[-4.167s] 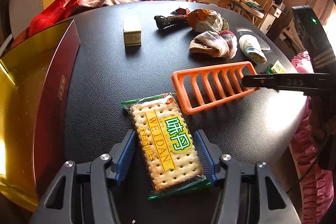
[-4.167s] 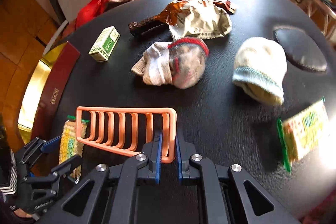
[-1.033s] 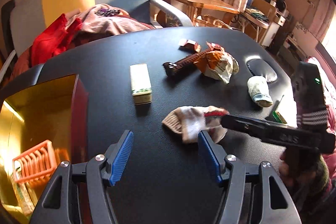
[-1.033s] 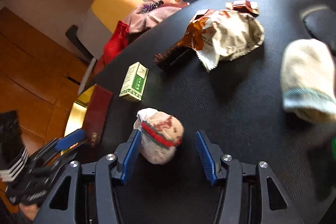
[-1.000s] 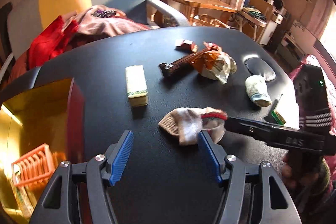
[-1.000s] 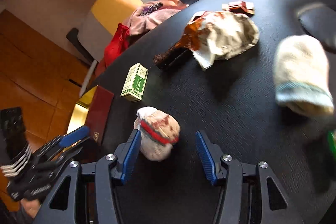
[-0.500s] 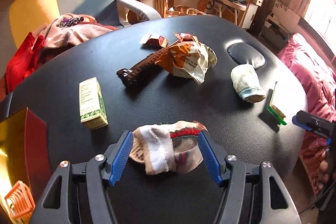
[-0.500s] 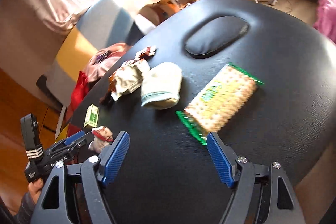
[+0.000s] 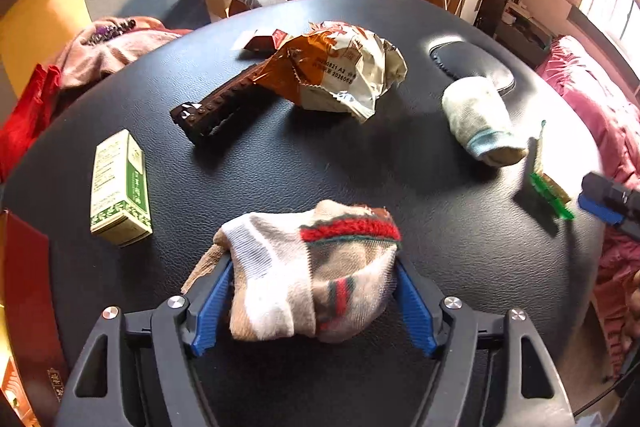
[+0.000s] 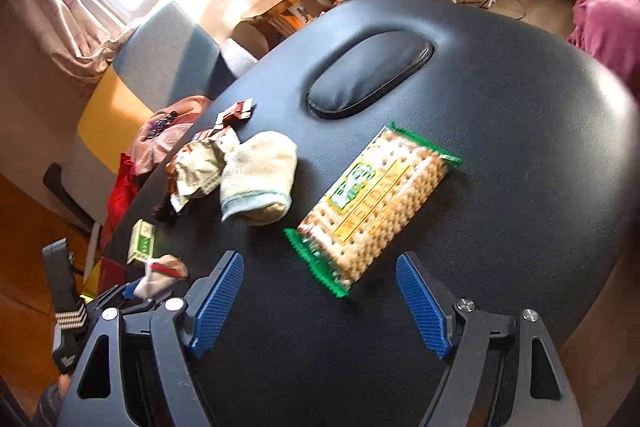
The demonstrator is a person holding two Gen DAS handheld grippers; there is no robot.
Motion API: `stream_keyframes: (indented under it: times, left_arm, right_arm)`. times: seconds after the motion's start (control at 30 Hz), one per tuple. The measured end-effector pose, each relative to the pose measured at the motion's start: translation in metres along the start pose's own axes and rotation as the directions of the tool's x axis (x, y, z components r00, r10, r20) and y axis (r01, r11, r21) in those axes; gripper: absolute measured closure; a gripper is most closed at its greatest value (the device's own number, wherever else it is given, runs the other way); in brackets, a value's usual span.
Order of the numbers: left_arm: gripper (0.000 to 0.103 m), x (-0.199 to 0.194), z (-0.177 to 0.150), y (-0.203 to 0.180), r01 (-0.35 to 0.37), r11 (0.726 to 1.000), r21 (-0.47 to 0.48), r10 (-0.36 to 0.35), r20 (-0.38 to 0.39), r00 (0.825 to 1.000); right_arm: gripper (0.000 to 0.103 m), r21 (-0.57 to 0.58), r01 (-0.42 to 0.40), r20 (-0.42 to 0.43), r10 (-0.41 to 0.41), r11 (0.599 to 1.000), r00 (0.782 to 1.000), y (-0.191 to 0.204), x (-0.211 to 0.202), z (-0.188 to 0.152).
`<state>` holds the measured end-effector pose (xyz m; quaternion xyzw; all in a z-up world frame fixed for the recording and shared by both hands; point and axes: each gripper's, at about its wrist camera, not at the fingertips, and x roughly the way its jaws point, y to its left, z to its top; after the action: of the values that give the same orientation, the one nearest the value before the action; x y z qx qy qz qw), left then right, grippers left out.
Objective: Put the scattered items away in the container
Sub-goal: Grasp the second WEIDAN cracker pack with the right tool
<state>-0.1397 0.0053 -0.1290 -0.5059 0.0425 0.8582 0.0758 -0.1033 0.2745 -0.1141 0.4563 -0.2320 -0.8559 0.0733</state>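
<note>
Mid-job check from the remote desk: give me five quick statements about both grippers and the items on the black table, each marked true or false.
1. The left gripper has the striped sock between its fingers. True.
2. The right gripper is shut on the cracker pack. False: its jaws stand wide open, the pack lying on the table just ahead of them.
3. The pale sock lies beside the crumpled wrapper. True.
4. The green box stands upright. False: it lies on its side.
5. The cracker pack is torn open and empty. False: it is full of crackers.
</note>
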Motion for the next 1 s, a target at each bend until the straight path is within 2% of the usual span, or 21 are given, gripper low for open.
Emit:
stream_keyframes:
  times: [0.07, 0.17, 0.27, 0.33, 0.4, 0.53, 0.57, 0.6, 0.7, 0.9, 1.0]
  left_arm:
    - [0.040, -0.003, -0.003, 0.000, -0.005, 1.000, -0.008, 0.005, 0.008, 1.000]
    - [0.047, -0.008, -0.008, 0.004, 0.003, 1.000, -0.027, -0.003, 0.020, 1.000]
    - [0.049, -0.013, -0.015, 0.006, 0.010, 1.000, -0.030, -0.009, 0.025, 1.000]
    - [0.050, -0.015, -0.019, 0.007, 0.016, 0.999, -0.037, -0.015, 0.022, 1.000]
    - [0.050, -0.018, -0.024, 0.009, 0.021, 0.999, -0.050, -0.020, 0.019, 1.000]
    - [0.050, -0.026, -0.037, 0.012, 0.032, 0.997, -0.073, -0.030, 0.018, 0.999]
    - [0.050, -0.028, -0.041, 0.012, 0.033, 0.997, -0.076, -0.032, 0.019, 0.999]
    - [0.050, -0.030, -0.045, 0.013, 0.035, 0.996, -0.079, -0.033, 0.020, 0.999]
    - [0.050, -0.038, -0.058, 0.016, 0.043, 0.995, -0.094, -0.041, 0.023, 0.999]
    - [0.050, -0.053, -0.086, 0.018, 0.046, 0.992, -0.114, -0.043, 0.031, 0.999]
    - [0.049, -0.062, -0.100, 0.021, 0.049, 0.990, -0.129, -0.045, 0.032, 0.998]
  right_arm:
    - [0.019, 0.014, 0.037, 0.010, -0.037, 0.999, 0.999, -0.002, 0.003, 0.004]
    - [0.019, 0.059, 0.064, 0.029, -0.065, 0.996, 0.997, -0.005, 0.008, 0.012]
    - [0.018, 0.097, 0.094, 0.042, -0.098, 0.991, 0.994, -0.007, 0.014, 0.020]
    - [0.018, 0.093, 0.145, 0.047, -0.150, 0.985, 0.988, -0.004, 0.019, 0.026]
    - [0.017, 0.074, 0.203, 0.041, -0.206, 0.976, 0.978, 0.001, 0.025, 0.029]
    - [0.015, -0.042, 0.309, 0.043, -0.307, 0.950, 0.951, 0.018, 0.037, 0.027]
    - [0.017, -0.072, 0.334, 0.046, -0.332, 0.940, 0.942, 0.022, 0.040, 0.026]
    - [0.026, -0.102, 0.359, 0.050, -0.356, 0.928, 0.933, 0.026, 0.043, 0.026]
    - [0.040, -0.119, 0.329, 0.050, -0.326, 0.937, 0.944, 0.025, 0.034, 0.019]
    - [0.046, -0.167, 0.197, 0.007, -0.199, 0.966, 0.980, 0.022, 0.010, -0.010]
    - [0.046, -0.215, 0.101, -0.040, -0.112, 0.971, 0.993, 0.029, 0.001, -0.030]
